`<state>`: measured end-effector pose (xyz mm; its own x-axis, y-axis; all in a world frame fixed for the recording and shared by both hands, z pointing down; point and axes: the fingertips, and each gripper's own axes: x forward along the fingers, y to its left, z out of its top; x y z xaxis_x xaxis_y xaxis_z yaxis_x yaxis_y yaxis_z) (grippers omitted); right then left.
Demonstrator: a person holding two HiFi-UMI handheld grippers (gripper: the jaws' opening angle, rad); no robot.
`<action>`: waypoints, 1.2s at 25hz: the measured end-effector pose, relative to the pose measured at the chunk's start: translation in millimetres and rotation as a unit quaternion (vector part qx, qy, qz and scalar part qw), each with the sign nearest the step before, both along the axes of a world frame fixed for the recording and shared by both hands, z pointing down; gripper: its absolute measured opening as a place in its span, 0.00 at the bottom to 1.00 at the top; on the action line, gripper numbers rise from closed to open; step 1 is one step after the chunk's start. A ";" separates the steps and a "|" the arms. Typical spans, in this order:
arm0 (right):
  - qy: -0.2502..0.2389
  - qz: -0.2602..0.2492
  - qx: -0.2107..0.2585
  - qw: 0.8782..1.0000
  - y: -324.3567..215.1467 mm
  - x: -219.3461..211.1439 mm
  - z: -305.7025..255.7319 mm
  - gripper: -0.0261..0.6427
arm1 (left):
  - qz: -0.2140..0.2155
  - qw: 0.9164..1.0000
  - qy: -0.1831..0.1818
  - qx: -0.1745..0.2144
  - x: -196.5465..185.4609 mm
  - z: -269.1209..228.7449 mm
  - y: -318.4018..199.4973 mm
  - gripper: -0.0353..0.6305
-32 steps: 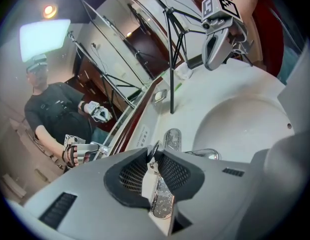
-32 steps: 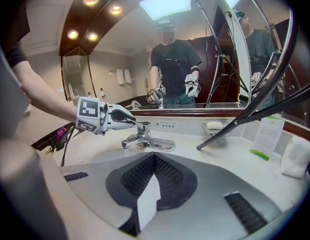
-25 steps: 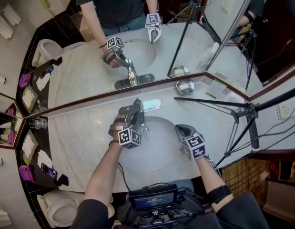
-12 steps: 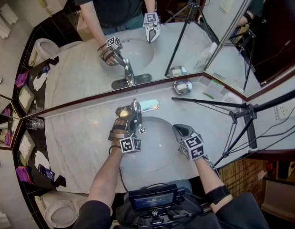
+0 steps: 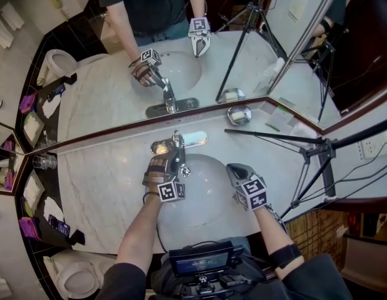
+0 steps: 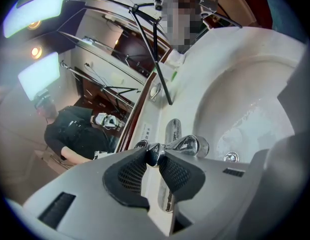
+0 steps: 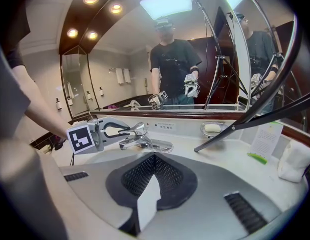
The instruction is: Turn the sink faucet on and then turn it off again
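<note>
Two grippers: left gripper (image 6: 153, 159) fingers pinch the shiny chrome faucet lever (image 7: 137, 127); right gripper (image 7: 155, 156) fingers closed, empty.

faucet lever (image 6: 187, 145): tip buried between left claw (image 6: 155, 155) pads | faucet base plate (image 6: 173, 130): middle behind claw body | wall label (image 6: 146, 130): print too small to read | tripod (image 5: 321, 152): legs cut by right edge | running water: cannot tell
</note>
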<state>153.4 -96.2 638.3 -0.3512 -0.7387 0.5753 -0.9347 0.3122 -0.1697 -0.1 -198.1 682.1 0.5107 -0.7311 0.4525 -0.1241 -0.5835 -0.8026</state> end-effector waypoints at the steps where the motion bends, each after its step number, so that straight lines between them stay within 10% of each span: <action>1: 0.000 -0.001 0.001 1.000 -0.1 -1.1 -0.6 0.07 | 0.001 1.000 0.001 -0.005 0.1 0.2 0.7 0.14; 21: -0.017 -0.045 0.028 0.998 12.1 -41.9 -15.2 0.07 | -0.037 0.992 0.070 -0.095 -44.7 -50.0 64.8 0.05; 25: -0.017 -0.050 0.039 0.998 17.5 -52.4 -27.3 0.07 | -0.047 0.975 0.149 -0.155 -51.4 -83.3 85.6 0.05; 30: -0.016 -0.050 0.050 0.997 22.8 -57.6 -37.4 0.07 | -0.076 0.932 0.259 -0.244 -65.3 -118.4 103.7 0.05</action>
